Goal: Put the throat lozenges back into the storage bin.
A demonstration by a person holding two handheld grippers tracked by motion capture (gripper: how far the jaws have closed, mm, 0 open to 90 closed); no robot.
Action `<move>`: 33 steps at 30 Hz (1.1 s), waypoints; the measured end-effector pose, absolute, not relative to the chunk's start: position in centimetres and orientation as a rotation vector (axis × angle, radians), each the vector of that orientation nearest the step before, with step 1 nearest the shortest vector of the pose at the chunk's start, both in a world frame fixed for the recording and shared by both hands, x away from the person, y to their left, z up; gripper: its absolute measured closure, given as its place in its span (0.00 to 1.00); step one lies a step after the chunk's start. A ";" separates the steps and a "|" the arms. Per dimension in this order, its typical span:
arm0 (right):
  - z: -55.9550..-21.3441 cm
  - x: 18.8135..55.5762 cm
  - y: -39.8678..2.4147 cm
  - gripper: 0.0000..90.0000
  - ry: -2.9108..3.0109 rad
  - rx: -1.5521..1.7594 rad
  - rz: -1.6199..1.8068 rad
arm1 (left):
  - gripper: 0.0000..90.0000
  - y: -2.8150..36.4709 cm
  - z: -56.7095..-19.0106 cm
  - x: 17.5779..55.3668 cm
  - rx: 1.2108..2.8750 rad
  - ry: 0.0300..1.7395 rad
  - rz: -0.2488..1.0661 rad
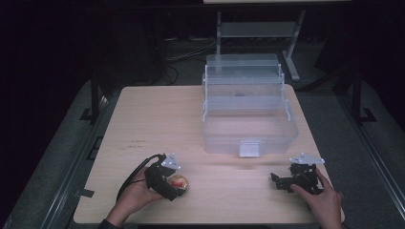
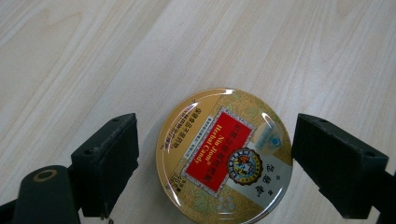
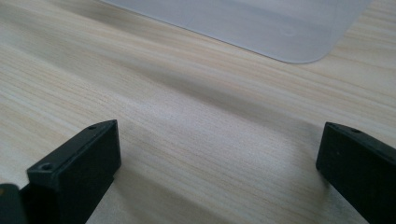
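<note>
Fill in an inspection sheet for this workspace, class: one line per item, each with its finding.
Surface: pale wood-grain table, bare apart from the things listed.
Job's things: round gold candy tin with a red label, lying flat on the table near the front left; clear plastic tiered storage box, standing open at the back right.
Clutter: nothing seen.
Grippers: left claw open, jaws either side of the tin with gaps showing; right claw open over bare table, held low near the box's front.
Cables: black cable loops from the left claw by the hand.
Surroundings: dark room, grey metal stand and floor cables behind the table.
</note>
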State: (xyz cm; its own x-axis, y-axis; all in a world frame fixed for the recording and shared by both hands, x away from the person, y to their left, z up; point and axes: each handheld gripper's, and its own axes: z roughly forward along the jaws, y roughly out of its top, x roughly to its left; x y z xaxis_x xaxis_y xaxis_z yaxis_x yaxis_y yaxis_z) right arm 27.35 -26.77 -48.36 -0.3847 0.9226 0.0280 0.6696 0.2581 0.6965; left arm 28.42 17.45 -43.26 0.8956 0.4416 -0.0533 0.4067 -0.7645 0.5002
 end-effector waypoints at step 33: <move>-48.4 27.4 -26.8 0.00 2.150 1.450 0.896 | 0.20 16.5 -44.9 28.1 2.631 0.579 0.091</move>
